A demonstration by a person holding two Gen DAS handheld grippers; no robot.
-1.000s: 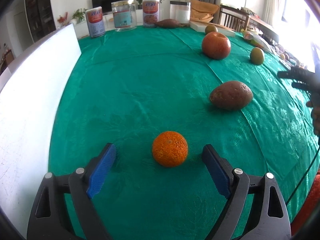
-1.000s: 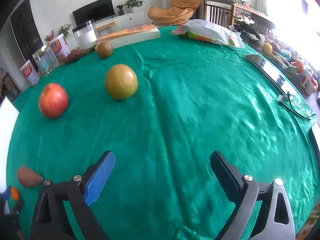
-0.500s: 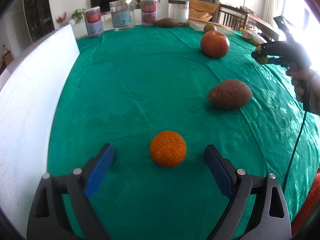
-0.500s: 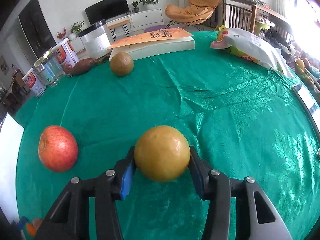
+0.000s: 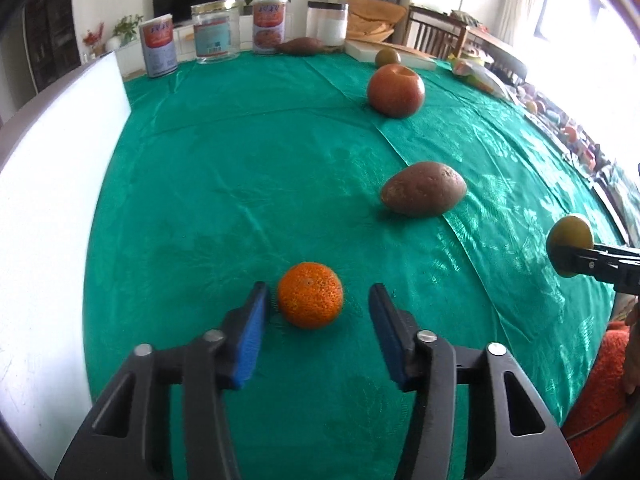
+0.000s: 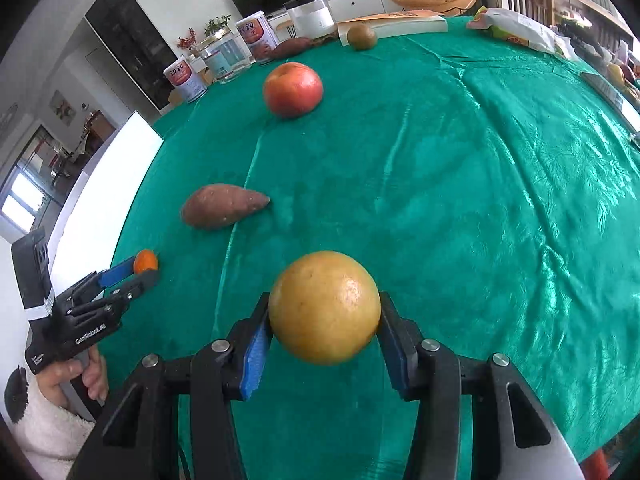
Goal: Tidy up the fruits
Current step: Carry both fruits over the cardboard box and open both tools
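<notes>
Yellow fruit (image 6: 324, 307) sits squeezed tight in my right claw (image 6: 323, 330), lifted off the green table (image 6: 460, 184) so I can carry it, while my left claw (image 5: 314, 322) waits half open around the little orange (image 5: 310, 301).

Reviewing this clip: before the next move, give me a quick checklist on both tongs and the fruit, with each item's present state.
1. Right tongs shut on the yellow fruit: ok, pads press both sides.
2. Yellow fruit lifted off the green cloth: cannot tell.
3. Left tongs open around the orange: ok, gaps show on both sides.
4. Orange centred between the left pads: not ok, it sits nearer the left pad.
5. Sweet potato and apple out of both tongs' way: ok, both lie farther back.
</notes>
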